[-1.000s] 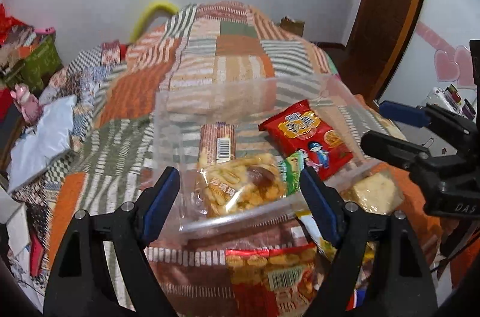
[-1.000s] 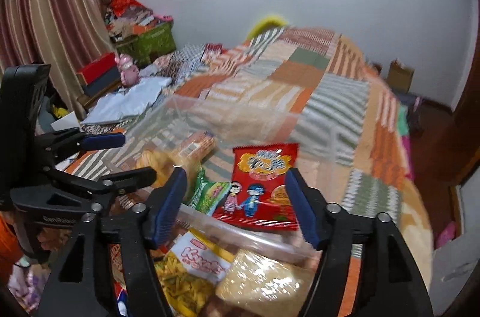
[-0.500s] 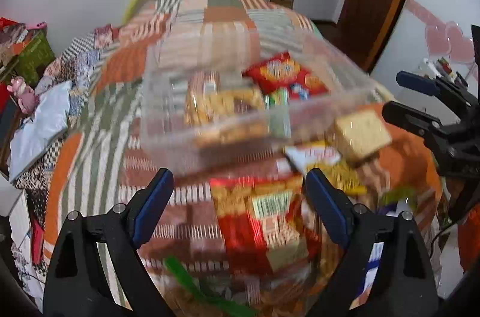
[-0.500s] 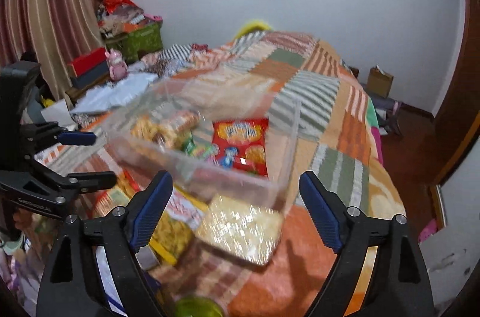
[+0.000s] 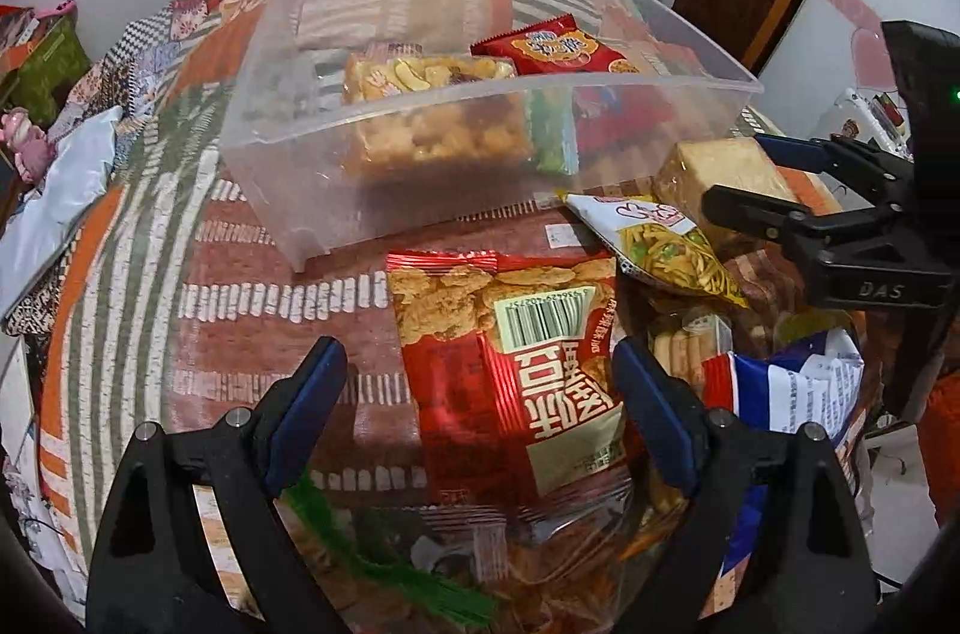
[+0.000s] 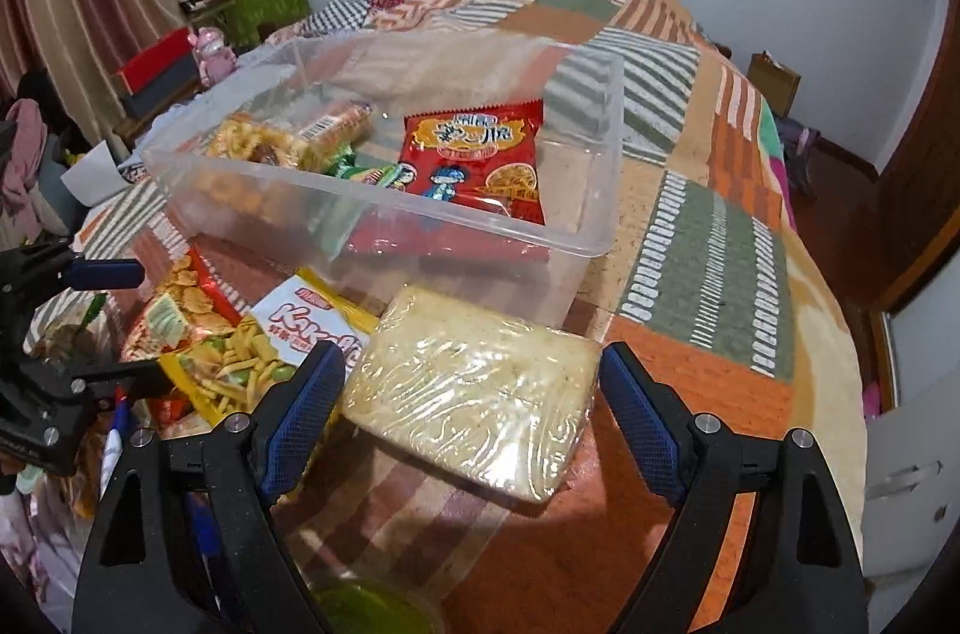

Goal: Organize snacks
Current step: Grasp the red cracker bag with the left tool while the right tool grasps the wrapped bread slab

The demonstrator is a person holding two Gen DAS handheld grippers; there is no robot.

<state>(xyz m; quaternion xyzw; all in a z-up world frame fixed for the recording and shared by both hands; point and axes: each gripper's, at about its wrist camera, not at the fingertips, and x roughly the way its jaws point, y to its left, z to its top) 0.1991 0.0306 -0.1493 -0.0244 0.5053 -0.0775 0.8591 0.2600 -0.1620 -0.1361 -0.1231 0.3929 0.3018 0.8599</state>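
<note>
My left claw (image 5: 480,394) stands wide, its blue pads (image 5: 306,394) apart and pressing on nothing. Between them, lying flat on the patchwork bedspread (image 5: 240,310), is a red snack bag (image 5: 516,364) printed with fried pieces, a barcode and large pale characters that read upside down from here. Its far end points toward the bin; its near end runs down between my fingers, nearer the right pad than the left, which is over bare cloth.

My right claw (image 6: 471,406) is just as wide and grips nothing. A pale block of dry noodles in clear wrap (image 6: 474,394) lies between its pads, tilted so one corner points at the right pad and another sits just beside the left pad. I cannot tell whether either pad touches the wrap.

To the left of that block lies a yellow-and-white bag of strips and peas (image 6: 270,346), partly over the red bag's edge.

Beyond both claws sits the clear plastic bin (image 6: 594,190), open-topped, just behind the loose packets. Inside it are a red bag with cartoon figures (image 6: 474,166), a green packet (image 6: 360,169) and a clear-wrapped block of golden snack (image 6: 264,142) at the left end.
</note>
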